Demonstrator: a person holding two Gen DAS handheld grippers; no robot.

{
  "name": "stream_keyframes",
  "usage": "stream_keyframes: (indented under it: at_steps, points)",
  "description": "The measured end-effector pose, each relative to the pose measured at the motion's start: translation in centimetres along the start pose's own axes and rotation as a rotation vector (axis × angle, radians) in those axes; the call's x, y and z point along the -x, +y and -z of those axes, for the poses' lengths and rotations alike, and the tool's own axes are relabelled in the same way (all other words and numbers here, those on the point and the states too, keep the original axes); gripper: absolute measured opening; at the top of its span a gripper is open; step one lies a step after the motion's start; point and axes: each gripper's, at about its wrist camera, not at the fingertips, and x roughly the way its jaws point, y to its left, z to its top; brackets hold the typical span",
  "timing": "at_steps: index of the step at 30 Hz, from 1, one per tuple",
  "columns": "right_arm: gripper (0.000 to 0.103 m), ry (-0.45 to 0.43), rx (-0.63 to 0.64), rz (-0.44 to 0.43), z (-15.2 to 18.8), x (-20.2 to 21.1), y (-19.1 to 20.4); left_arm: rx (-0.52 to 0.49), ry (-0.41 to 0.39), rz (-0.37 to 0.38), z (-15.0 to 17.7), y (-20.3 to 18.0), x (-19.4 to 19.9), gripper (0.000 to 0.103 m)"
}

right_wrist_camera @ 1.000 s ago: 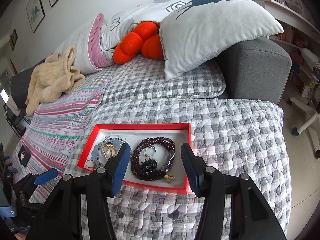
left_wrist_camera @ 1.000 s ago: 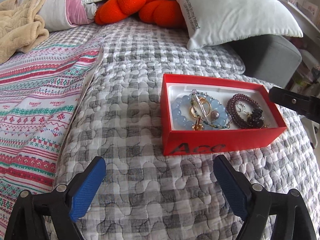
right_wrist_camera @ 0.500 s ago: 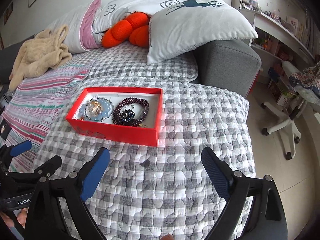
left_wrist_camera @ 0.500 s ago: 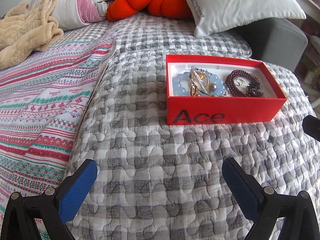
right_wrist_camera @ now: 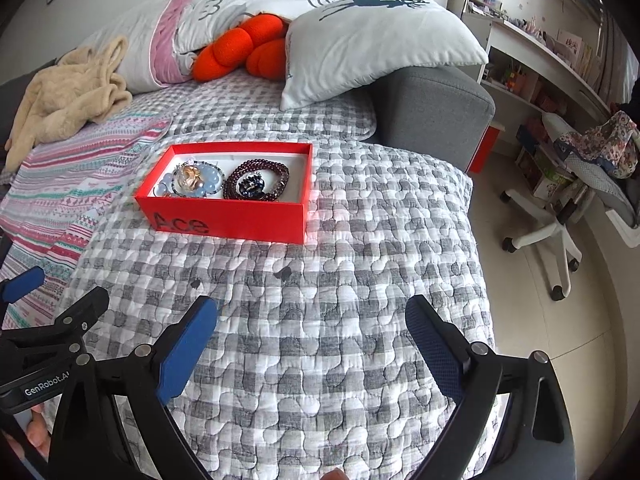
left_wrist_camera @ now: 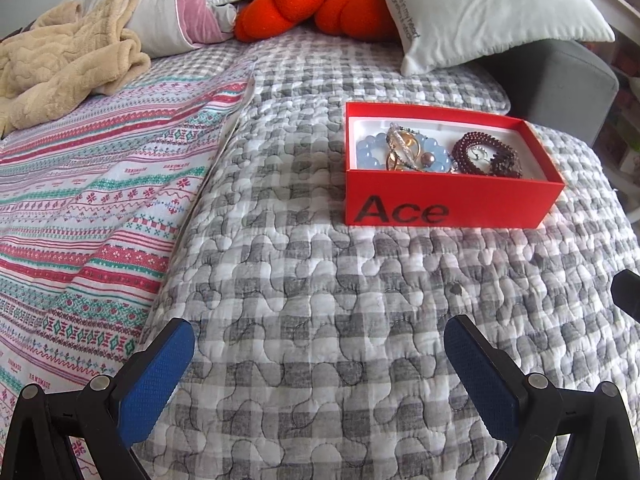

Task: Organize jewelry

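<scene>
A: Both grippers are sitting farther back from the red box [left_wrist_camera: 452, 200] than a second ago, when the right gripper [right_wrist_camera: 312, 328] was hanging right over the jewelry; the box is looking smaller in both views.

B: And the tongs?

A: The left gripper [left_wrist_camera: 320, 344] is holding its blue pads wide apart over the grey checked quilt [left_wrist_camera: 320, 280], gripping nothing. The right one is spread just as wide, also with nothing in it.

B: Where is the jewelry lying?

A: Inside the box, which is resting on the quilt well ahead of both grippers. The pale blue bead bracelet [right_wrist_camera: 210, 184] is lying in the left half with gold pieces [left_wrist_camera: 404, 148] on top, and the dark red bead bracelet [right_wrist_camera: 260, 176] is coiling in the right half around a dark clip [right_wrist_camera: 250, 184].

B: Anything beside it?

A: The striped blanket [left_wrist_camera: 100, 200] is lying to the left, and the deer pillow [right_wrist_camera: 380, 36] is leaning behind.
</scene>
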Motion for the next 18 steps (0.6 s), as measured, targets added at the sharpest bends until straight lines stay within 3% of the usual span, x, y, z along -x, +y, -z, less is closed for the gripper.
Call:
stream_keyframes:
  at_steps: [18]
  points:
    - [0.097, 0.003, 0.019, 0.010, 0.13, -0.16, 0.62, -0.003, -0.005, -0.014, 0.20, 0.42, 0.25, 0.102]
